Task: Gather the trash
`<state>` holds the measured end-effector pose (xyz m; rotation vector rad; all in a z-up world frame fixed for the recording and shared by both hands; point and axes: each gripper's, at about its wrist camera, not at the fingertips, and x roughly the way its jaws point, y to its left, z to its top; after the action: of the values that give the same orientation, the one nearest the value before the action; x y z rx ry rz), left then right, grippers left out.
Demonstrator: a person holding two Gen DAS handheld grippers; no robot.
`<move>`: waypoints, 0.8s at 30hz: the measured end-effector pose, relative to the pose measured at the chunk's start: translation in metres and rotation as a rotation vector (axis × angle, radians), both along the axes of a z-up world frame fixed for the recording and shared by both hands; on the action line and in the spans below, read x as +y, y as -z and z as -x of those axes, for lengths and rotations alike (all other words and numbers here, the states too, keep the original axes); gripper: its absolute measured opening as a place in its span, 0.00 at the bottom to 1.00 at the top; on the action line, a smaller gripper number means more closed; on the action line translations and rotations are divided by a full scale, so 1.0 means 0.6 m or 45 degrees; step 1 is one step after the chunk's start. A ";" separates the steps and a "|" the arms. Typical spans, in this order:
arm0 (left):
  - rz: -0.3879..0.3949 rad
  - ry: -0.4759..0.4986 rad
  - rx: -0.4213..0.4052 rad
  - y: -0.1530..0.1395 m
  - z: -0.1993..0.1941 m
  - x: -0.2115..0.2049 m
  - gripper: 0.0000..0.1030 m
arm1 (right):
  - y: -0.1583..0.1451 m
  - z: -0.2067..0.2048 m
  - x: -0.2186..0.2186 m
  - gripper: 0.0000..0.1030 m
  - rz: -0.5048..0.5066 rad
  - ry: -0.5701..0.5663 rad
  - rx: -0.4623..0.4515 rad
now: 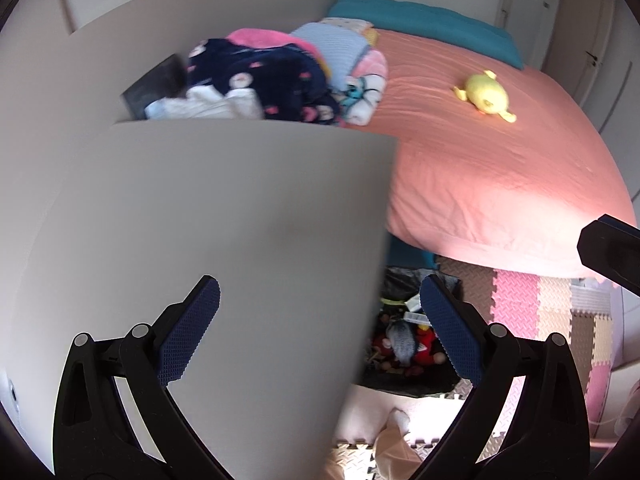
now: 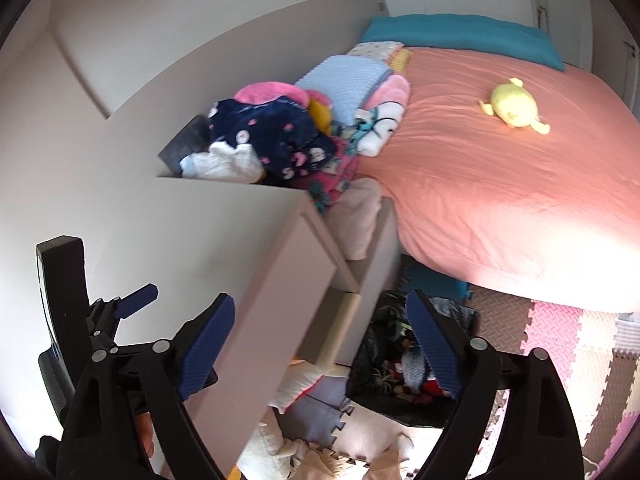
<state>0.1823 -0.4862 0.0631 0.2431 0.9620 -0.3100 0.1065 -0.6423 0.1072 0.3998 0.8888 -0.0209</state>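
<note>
The beige cabinet (image 2: pixel 256 264) stands just left of the black trash bag (image 2: pixel 400 364) and blocks that side. The bed (image 2: pixel 500 184) overhangs behind the bag. The bag's open mouth faces up, and foam floor mat (image 2: pixel 560 344) to its right lies bare.
</note>
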 end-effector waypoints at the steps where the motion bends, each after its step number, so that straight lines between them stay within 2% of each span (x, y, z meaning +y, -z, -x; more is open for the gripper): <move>1: 0.004 -0.017 0.002 0.000 -0.004 0.015 0.94 | 0.000 -0.007 0.017 0.87 0.002 -0.010 -0.004; 10: 0.020 -0.123 -0.001 0.000 -0.035 0.159 0.94 | 0.003 -0.059 0.150 0.97 0.045 -0.104 -0.033; 24: 0.075 -0.268 0.001 0.010 -0.029 0.353 0.94 | 0.033 -0.096 0.332 0.97 0.056 -0.261 -0.028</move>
<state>0.1999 -0.2742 0.0569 0.0870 0.9684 -0.1453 0.1638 -0.4432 0.0873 0.2659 0.9026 0.1517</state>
